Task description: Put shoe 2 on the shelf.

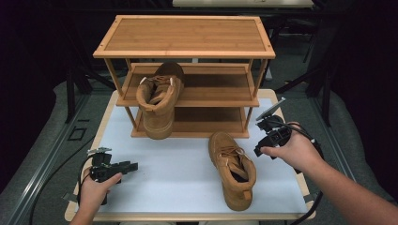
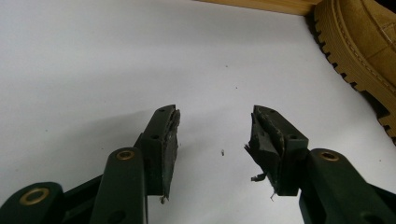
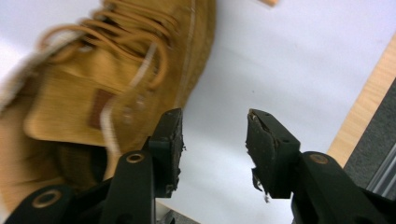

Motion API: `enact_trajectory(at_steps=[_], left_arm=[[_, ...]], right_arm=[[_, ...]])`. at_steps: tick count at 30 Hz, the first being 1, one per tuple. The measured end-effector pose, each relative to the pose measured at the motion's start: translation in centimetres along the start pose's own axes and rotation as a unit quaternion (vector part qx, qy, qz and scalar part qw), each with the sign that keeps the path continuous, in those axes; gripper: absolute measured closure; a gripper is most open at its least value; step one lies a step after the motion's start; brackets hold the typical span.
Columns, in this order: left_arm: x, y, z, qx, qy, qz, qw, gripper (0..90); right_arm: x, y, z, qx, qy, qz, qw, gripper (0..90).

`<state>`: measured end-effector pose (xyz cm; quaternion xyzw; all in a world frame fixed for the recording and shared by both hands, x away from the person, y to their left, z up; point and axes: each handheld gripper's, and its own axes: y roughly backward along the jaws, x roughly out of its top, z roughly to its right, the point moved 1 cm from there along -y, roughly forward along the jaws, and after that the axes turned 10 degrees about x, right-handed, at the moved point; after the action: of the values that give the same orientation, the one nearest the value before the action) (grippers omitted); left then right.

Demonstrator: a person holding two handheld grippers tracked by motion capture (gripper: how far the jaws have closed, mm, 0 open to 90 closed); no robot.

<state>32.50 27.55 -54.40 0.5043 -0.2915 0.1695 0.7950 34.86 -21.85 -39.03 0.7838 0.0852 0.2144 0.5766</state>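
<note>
One tan lace-up boot (image 1: 159,98) lies on the middle shelf of a wooden shoe rack (image 1: 187,51), its heel jutting over the shelf's front edge. A second tan boot (image 1: 233,168) stands upright on the white tabletop (image 1: 173,159), right of centre, toe toward the rack. My right gripper (image 1: 258,138) hangs above the table just right of that boot, open with nothing between its jaws; in the right gripper view (image 3: 214,140) the boot (image 3: 107,79) lies blurred to the left. My left gripper (image 1: 133,165) rests low at the front left, open and empty (image 2: 215,135), with the boot's sole (image 2: 359,42) far right.
The rack stands at the back of the table with a bare top shelf and a bottom shelf. The table's wooden rim (image 3: 369,102) runs close to my right gripper, with grey floor beyond it. Dark stands and cables surround the table.
</note>
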Motion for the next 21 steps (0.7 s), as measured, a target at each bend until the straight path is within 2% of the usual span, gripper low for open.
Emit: enact_trajectory(at_steps=[4,7,10,12,21], left_arm=[[0.0,0.0,0.0,-0.001,0.000,0.000,1.0000,51.3],[0.0,0.0,0.0,-0.003,-0.001,-0.001,1.0000,51.3],[0.0,0.0,0.0,-0.003,0.001,-0.001,1.0000,51.4],[0.0,0.1,-0.1,-0.003,0.001,-0.001,1.0000,51.4],[0.1,0.1,-0.2,-0.003,0.001,0.002,1.0000,51.4]], right_arm=[[0.3,0.6,-1.4,-0.009,0.017,0.000,0.9998,56.2],[0.3,0.2,-1.9,0.005,0.016,-0.006,0.9998,55.4],[0.0,-0.5,-2.1,0.017,0.018,-0.014,0.9996,58.7],[0.0,-0.5,-2.2,0.015,0.020,-0.012,0.9996,59.2],[-0.7,0.0,-2.6,0.024,0.024,-0.002,0.9994,60.3]])
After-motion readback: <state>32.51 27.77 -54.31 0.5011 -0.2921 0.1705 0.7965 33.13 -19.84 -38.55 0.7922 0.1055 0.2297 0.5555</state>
